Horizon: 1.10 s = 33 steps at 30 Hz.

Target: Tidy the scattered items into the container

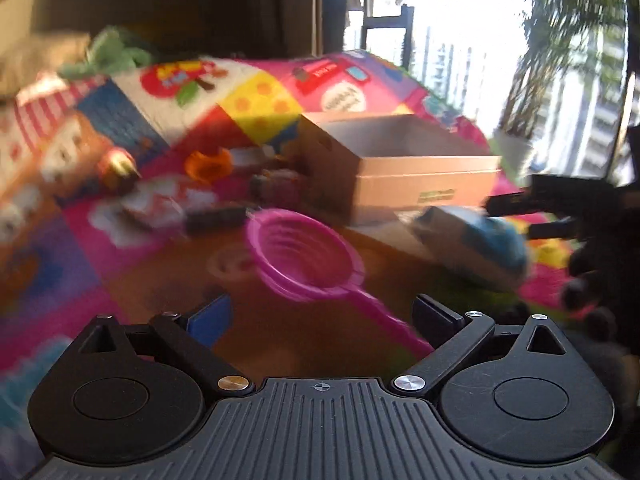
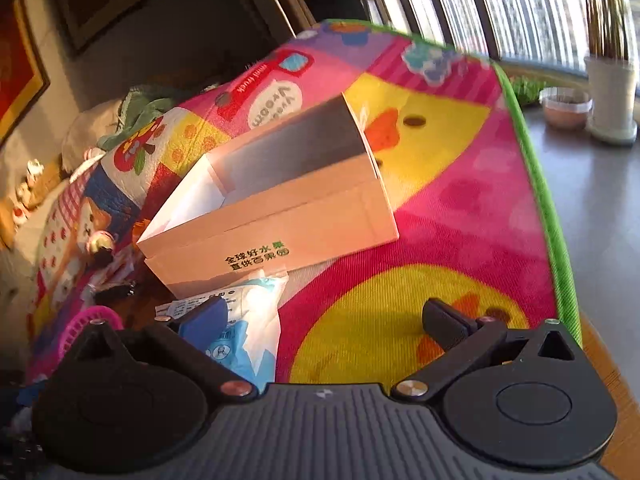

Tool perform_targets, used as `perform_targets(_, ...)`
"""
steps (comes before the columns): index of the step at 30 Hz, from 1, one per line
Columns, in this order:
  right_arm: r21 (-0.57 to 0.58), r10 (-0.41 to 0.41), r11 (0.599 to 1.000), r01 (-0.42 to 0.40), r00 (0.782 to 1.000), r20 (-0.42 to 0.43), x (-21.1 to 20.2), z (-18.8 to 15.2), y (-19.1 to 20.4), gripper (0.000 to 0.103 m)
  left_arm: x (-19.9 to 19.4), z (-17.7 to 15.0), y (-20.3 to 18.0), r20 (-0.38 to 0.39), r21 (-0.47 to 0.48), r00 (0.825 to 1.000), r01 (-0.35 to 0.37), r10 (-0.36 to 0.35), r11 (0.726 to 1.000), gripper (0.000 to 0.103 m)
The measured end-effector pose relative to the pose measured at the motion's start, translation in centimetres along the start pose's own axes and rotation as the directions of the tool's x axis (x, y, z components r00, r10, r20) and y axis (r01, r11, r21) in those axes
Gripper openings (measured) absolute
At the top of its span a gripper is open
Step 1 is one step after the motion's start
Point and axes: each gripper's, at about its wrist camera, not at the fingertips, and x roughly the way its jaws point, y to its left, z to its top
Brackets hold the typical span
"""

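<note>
My left gripper (image 1: pixel 322 312) hangs over the mat (image 1: pixel 280 100) with its 2 fingers spread wide and nothing between them. Just ahead of them lies a pink sieve (image 1: pixel 304 256), bowl up, its handle running back toward my right-hand finger. Beyond it stands the box (image 1: pixel 400 168), open at the top, and the part of its inside I can see is bare. A dark bar (image 1: pixel 216 220) lies left of the sieve, an orange toy (image 1: pixel 208 164) further back, and a small red toy (image 1: pixel 118 164) further left; the left view is smeared, so I cannot say what these are.

My right gripper (image 2: pixel 324 320) is also wide apart and holds nothing. A white and blue packet (image 2: pixel 248 320) lies on the mat (image 2: pixel 440 220) under my left-hand finger (image 2: pixel 204 316), touching the near wall of the box (image 2: pixel 280 216). In the left view that packet (image 1: pixel 472 244) sits just beside the right gripper (image 1: pixel 516 216), right of the sieve. A white pot (image 2: pixel 610 96) stands on the floor past the mat's green edge.
</note>
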Motion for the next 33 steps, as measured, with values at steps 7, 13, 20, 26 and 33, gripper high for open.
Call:
perform_targets(7,-0.418,0.14,0.897,-0.142,0.99,-0.035,-4.5,-0.1,4.1,0.103,-0.6,2.4,2.9,-0.021,-0.119,1.0,-0.005,0.003,0.993,0.102)
perform_targets(13,-0.465,0.438,0.639,-0.613,0.787,-0.435,-8.7,-2.9,8.5,0.103,-0.2,2.2,2.8,-0.038,-0.162,0.999,0.002,-0.009,0.987,0.103)
perform_targets(20,-0.431,0.356,0.62,-0.655,0.725,-0.59,-4.7,-5.7,12.2,0.065,-2.8,3.3,4.3,0.026,-0.179,0.999,-0.023,0.028,0.984,0.103)
perform_targets(26,-0.6,0.24,0.688,-0.408,0.908,-0.343,-0.2,-4.4,15.7,0.065,-4.3,4.0,5.1,0.057,-0.206,0.998,0.012,0.0,0.978,0.103)
perform_targets(33,-0.572,0.235,0.761,-0.307,0.951,-0.199,-2.3,-2.4,12.1,0.096,-2.3,2.4,1.5,-0.014,-0.112,0.991,0.133,-0.136,0.985,0.103)
